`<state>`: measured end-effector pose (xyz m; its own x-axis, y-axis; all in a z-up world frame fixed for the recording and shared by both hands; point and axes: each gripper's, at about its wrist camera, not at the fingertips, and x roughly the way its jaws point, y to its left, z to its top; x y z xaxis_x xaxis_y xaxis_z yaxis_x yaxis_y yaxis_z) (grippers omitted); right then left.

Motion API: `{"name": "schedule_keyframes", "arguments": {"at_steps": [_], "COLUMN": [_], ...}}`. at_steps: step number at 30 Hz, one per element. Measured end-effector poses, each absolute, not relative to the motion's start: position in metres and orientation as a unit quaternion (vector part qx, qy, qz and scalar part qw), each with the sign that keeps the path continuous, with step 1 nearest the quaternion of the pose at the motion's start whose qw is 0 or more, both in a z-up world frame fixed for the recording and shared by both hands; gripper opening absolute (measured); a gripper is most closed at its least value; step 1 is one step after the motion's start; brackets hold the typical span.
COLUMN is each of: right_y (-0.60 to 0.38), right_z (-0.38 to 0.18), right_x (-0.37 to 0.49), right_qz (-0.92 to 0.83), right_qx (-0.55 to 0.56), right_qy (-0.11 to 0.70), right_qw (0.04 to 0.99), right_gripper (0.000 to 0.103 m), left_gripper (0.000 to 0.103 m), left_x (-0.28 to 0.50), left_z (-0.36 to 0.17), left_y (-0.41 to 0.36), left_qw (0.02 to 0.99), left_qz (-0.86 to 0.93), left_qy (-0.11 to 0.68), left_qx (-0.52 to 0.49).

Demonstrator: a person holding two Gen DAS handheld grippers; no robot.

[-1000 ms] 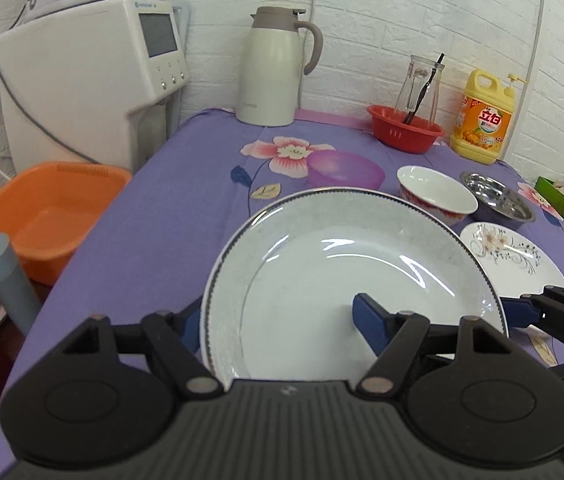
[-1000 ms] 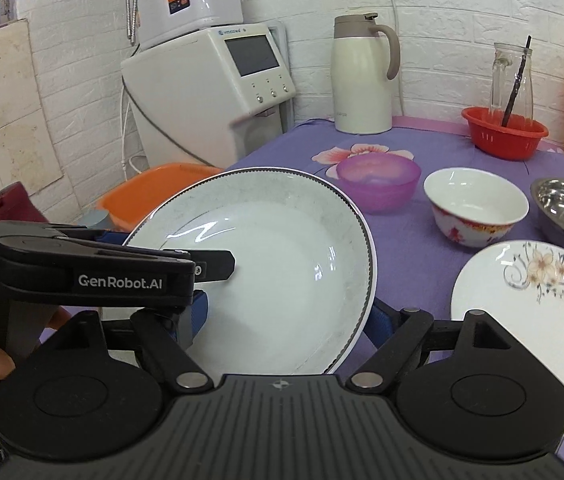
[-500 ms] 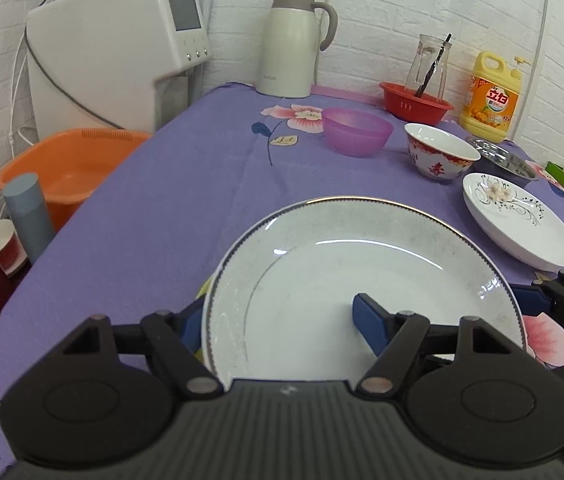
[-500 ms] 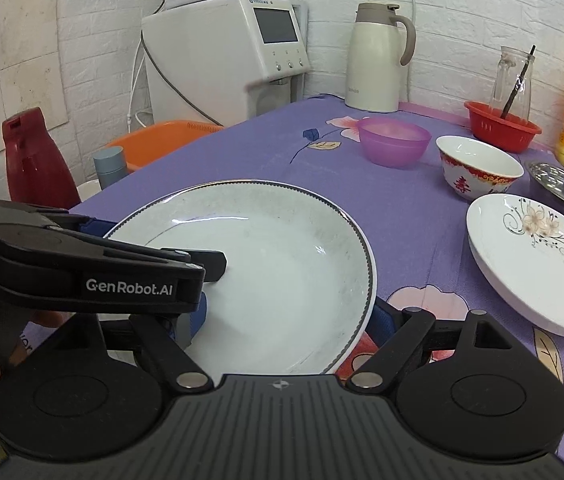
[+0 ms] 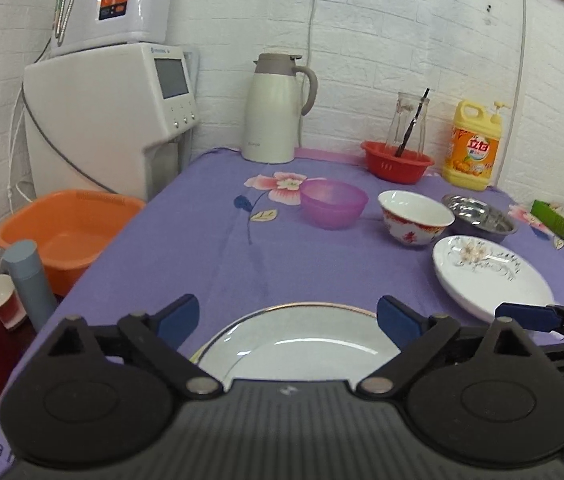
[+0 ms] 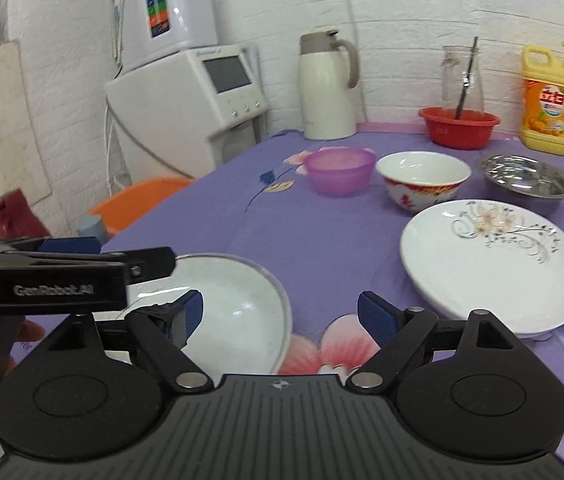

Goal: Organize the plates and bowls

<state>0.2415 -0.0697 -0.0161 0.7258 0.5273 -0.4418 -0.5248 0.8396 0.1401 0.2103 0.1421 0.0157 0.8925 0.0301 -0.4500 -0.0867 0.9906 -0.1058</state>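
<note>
A grey-rimmed white plate (image 5: 298, 344) lies flat on the purple tablecloth (image 5: 218, 248) near the front edge; it also shows in the right wrist view (image 6: 238, 312). My left gripper (image 5: 288, 316) is open above it, touching nothing. My right gripper (image 6: 280, 312) is open and empty, just right of that plate. A floral white plate (image 6: 494, 260) lies to the right. Behind stand a purple bowl (image 6: 340, 170), a red-patterned white bowl (image 6: 422, 178) and a steel bowl (image 6: 526, 184).
At the back stand a cream thermos jug (image 5: 276, 108), a red basket (image 5: 396, 164) with a glass bottle, and a yellow detergent bottle (image 5: 472, 146). A white appliance (image 5: 110, 116) and an orange basin (image 5: 66, 232) are off the table's left side.
Both grippers held the grey-rimmed plate tilted in the air, lowered it to the front of the table, then opened and let go. It now lies flat.
</note>
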Motion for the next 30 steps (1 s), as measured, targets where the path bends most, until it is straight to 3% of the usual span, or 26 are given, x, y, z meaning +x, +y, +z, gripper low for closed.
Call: {"name": "schedule_keyframes", "arguments": {"at_steps": [6, 11, 18, 30], "right_y": [-0.144, -0.190, -0.199, -0.206], "right_z": [-0.006, -0.012, -0.029, -0.047], "right_x": [0.264, 0.295, 0.363, 0.370], "right_qz": [0.195, 0.140, 0.134, 0.152], "right_qx": [0.045, 0.061, 0.027, 0.047], "right_qy": [0.226, 0.235, 0.275, 0.294], "right_qw": [0.953, 0.960, 0.952, 0.942], "right_gripper": [0.103, 0.103, 0.103, 0.103], "left_gripper": [0.100, 0.102, 0.102, 0.102], "left_x": [0.235, 0.270, 0.336, 0.404], "left_z": [0.027, 0.020, 0.012, -0.020], "left_y": [0.108, 0.067, 0.023, -0.004], "left_qw": [0.968, 0.954, 0.933, 0.911], "left_qz": [-0.023, -0.048, -0.071, -0.051], "left_qy": [0.231, 0.276, 0.326, 0.397], "left_qx": [-0.091, -0.111, -0.131, -0.101]}}
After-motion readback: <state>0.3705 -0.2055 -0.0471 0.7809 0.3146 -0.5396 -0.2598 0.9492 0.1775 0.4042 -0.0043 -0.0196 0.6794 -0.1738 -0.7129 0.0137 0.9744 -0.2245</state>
